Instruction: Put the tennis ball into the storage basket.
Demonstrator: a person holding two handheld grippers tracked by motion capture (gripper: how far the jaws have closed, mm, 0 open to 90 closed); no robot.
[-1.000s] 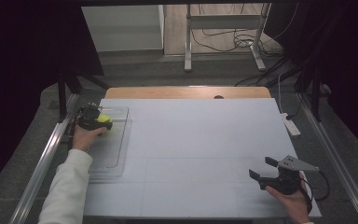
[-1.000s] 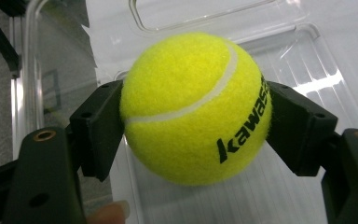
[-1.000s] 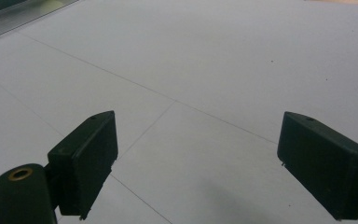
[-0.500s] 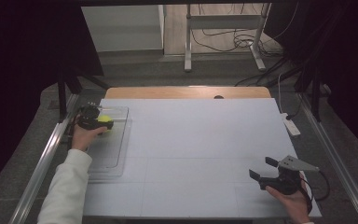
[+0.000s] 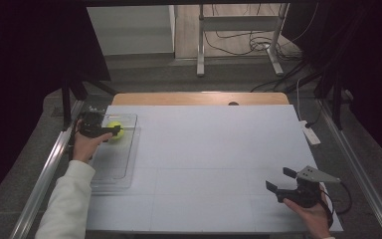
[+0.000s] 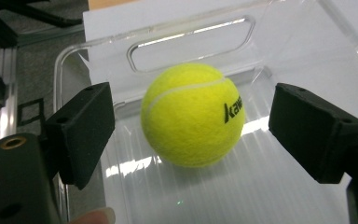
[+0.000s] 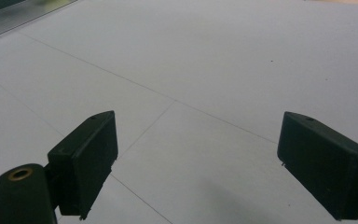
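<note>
The left claw (image 6: 191,126) is straddling, released, the ball (image 6: 192,115) lying at the far end of the tray (image 5: 110,172) at the table's (image 5: 219,149) left, so it should centre before clenching, while the right claw (image 5: 284,181) is idling released near right

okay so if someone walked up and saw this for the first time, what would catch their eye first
Most likely the bright yellow tennis ball, sitting in a clear plastic tray at the table's left edge. The left gripper is right at it, jaws open on either side of the ball without touching it. Far off at the near right corner, the right gripper hangs open over bare white tabletop.
</note>
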